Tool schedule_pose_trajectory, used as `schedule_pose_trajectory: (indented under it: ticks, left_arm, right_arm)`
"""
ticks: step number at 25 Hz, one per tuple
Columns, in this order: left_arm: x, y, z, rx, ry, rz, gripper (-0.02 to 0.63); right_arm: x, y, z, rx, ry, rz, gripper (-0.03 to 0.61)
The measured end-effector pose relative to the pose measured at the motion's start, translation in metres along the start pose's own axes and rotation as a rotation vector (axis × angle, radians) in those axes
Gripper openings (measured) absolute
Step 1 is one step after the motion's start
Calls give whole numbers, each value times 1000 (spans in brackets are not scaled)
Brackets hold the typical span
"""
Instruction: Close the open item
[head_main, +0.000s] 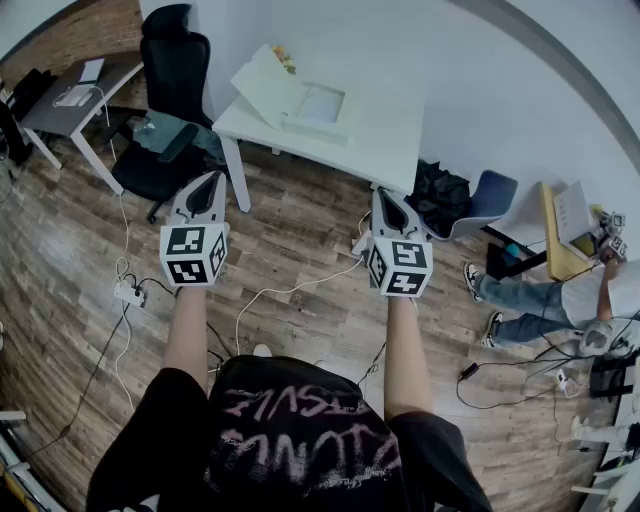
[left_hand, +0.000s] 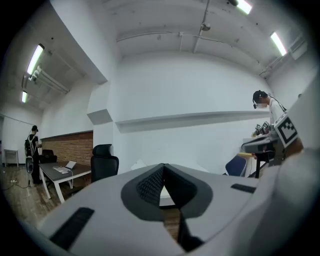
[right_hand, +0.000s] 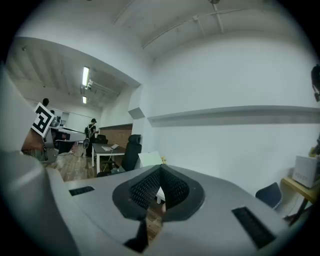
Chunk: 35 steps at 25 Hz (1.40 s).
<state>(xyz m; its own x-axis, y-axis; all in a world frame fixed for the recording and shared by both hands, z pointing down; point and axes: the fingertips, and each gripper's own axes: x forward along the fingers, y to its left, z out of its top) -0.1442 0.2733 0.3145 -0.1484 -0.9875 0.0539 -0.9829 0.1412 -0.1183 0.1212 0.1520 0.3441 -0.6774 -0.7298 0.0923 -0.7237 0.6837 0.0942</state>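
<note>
A flat white box (head_main: 318, 108) lies on the white table (head_main: 395, 145) ahead, with its lid (head_main: 262, 84) flipped up and leaning to the left. Both grippers hang in the air over the wooden floor, well short of the table. My left gripper (head_main: 208, 183) is shut and empty, and its pads meet at the tip in the left gripper view (left_hand: 163, 168). My right gripper (head_main: 386, 197) is also shut with nothing in it, its jaws closed together in the right gripper view (right_hand: 161, 171). The box shows only faintly past the jaws in both gripper views.
A black office chair (head_main: 172, 62) stands left of the table, beside a grey desk (head_main: 72, 98). Cables and a power strip (head_main: 128, 292) trail on the floor. A black bag (head_main: 440, 195), a blue chair (head_main: 492, 195) and a seated person (head_main: 555, 295) are at the right.
</note>
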Motion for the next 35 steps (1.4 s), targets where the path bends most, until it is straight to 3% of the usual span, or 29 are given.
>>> schedule_pose_trajectory:
  ticks: [17,29,35]
  left_arm:
    - [1,20,-11,-1,-3,-25,2]
    - [1,52,-20,-34,-13,-97,2]
    - [12,64,-29,-26,4,-85,2]
  right_arm:
    - [11,29,9,8,-8,31,11]
    - [23,59,9,60,-20,-7,12]
    - [37,61,11,55,-22,-23,12]
